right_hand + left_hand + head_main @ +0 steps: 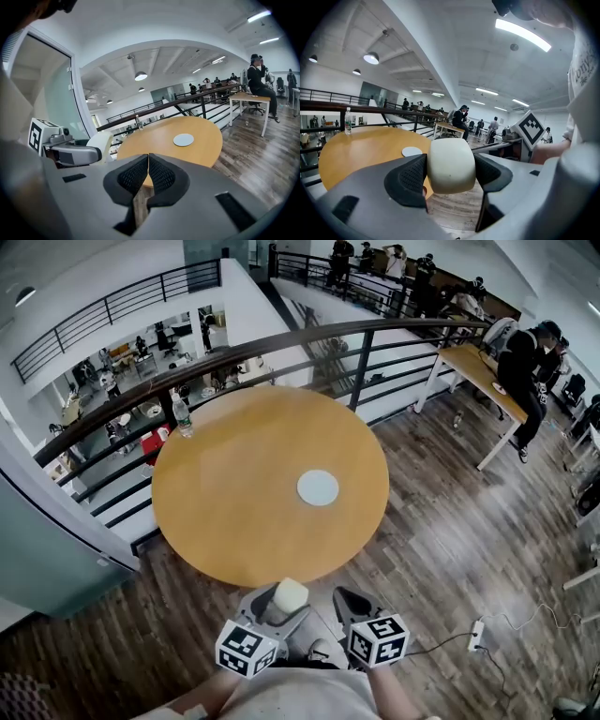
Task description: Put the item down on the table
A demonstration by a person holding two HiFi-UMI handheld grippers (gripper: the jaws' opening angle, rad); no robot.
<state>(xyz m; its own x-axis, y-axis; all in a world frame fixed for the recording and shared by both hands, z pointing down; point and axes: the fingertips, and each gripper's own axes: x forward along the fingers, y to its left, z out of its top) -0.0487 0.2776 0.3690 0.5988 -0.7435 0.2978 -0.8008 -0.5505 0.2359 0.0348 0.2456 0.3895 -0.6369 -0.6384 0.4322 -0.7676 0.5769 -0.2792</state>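
A cream, rounded block (451, 165) sits squeezed between the black pads of my left gripper (282, 600), which is shut on it; the block (290, 596) hangs just off the near edge of the round wooden table (244, 512). My right gripper (354, 602) is beside it, to the right, over the floor, its pads (161, 174) pressed together with nothing between them. From the right gripper view the block (101, 143) and left gripper show at the left, and the table (164, 140) lies ahead.
A pale round coaster (318, 487) lies right of the table's middle. A water bottle (182, 415) stands at the far left edge by the dark railing (281, 348). A second table (478, 371) with people is at the far right. A power strip (475, 635) lies on the wooden floor.
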